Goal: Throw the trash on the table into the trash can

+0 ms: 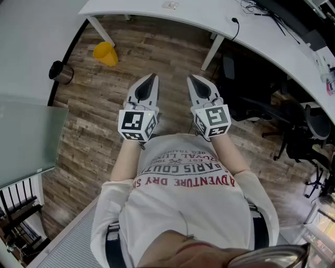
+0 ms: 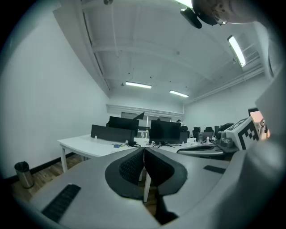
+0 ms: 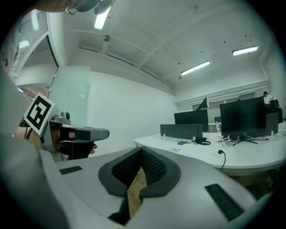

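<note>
In the head view both grippers are held side by side in front of the person's chest, pointing forward over the wooden floor. My left gripper (image 1: 150, 80) is shut with nothing in it, its black pads (image 2: 134, 165) pressed together. My right gripper (image 1: 194, 80) is also shut and empty, its pads (image 3: 149, 166) touching. A yellow bin (image 1: 105, 53) stands tilted on the floor by the leg of the white table (image 1: 157, 10). A grey metal bin (image 1: 62, 72) sits further left by the wall, also seen as the bin (image 2: 23, 174). A small pale item (image 1: 170, 5) lies on the table.
Black office chairs (image 1: 293, 131) crowd the right side under the curved table. A glass partition (image 1: 26, 136) and railing stand at the left. Monitors (image 2: 165, 132) and cables sit on the table (image 3: 210, 154). Each gripper view shows the other gripper beside it.
</note>
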A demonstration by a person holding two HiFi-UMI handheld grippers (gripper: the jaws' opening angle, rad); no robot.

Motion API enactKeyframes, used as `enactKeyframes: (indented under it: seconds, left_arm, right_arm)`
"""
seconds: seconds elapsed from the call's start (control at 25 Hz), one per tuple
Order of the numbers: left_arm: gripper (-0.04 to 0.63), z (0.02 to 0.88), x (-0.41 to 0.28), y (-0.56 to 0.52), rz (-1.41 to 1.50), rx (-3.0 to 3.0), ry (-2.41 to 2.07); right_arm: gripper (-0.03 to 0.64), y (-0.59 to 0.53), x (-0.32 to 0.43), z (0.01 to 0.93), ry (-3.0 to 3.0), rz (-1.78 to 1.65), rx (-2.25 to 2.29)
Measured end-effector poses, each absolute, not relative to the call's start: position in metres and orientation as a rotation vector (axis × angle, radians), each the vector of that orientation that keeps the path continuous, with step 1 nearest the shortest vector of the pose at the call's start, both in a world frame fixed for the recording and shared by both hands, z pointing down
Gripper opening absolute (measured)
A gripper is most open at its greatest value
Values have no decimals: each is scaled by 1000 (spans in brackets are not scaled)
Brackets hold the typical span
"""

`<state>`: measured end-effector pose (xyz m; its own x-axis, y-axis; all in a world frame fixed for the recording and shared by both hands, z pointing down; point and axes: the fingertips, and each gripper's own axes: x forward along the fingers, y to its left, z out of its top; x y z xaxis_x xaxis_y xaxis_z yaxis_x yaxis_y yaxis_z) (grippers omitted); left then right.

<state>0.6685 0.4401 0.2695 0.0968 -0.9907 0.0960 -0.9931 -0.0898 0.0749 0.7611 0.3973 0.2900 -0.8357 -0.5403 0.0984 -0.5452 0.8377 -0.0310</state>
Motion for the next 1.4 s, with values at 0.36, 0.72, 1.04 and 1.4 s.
enactKeyframes:
  seconds: [0.36,0.72,1.04,1.4]
  left_arm:
    - [23,271,666,432,-3,2218,-2031]
    - [23,284,673,415,52,2222,-1995]
    - [23,306,611,362,79,2204,-1945]
    - [23,285,489,243,4,2284,-1848]
  right_arm:
    - [25,382,770,294,-2911,206,988]
    - [25,353,784,319,-2851,354,1072]
    - [26,303,730,353,-2751,443,1078]
    - [25,195,621,342,-2672,421,1160]
